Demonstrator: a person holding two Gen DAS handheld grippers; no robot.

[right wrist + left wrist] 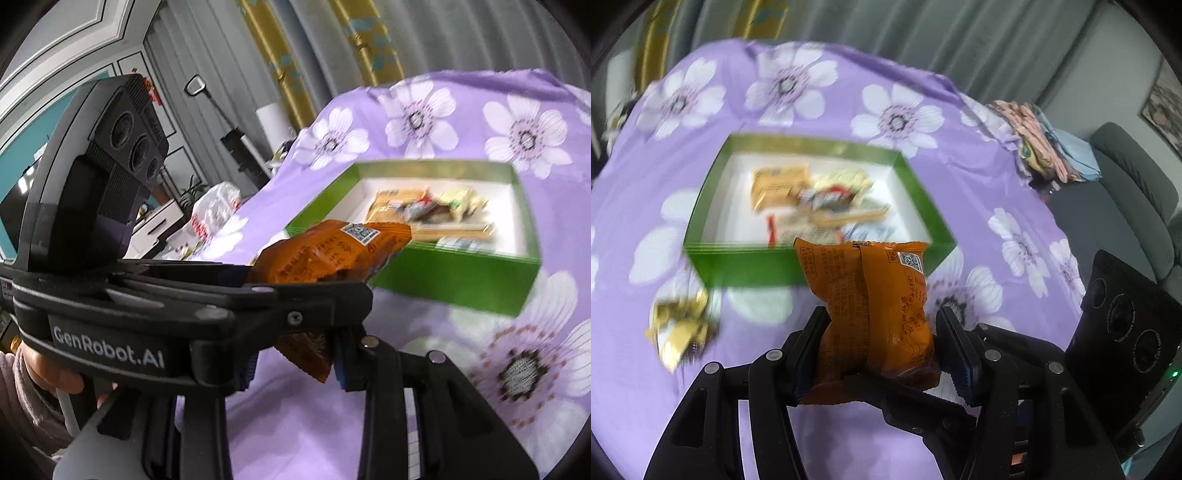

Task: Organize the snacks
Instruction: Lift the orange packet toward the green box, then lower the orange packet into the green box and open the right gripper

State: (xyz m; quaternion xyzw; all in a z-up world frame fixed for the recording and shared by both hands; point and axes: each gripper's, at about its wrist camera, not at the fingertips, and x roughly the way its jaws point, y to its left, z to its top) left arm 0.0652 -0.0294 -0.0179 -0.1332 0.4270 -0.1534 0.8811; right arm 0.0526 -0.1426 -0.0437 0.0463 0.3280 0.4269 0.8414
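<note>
Left gripper (882, 332) and right gripper (295, 363) both clamp orange snack packet (871, 306); green box (738, 264) at 11 o'clock.

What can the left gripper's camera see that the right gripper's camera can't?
Only the left wrist view shows the crumpled gold wrapper on the cloth and a pile of folded fabrics at the far right edge.

Only the right wrist view shows a hand gripping the left tool's handle, and a white plastic bag beyond the bed.

Both show the orange snack packet held between both grippers, the left gripper, the right gripper, the green box with snacks in it, and the purple flowered cloth.
</note>
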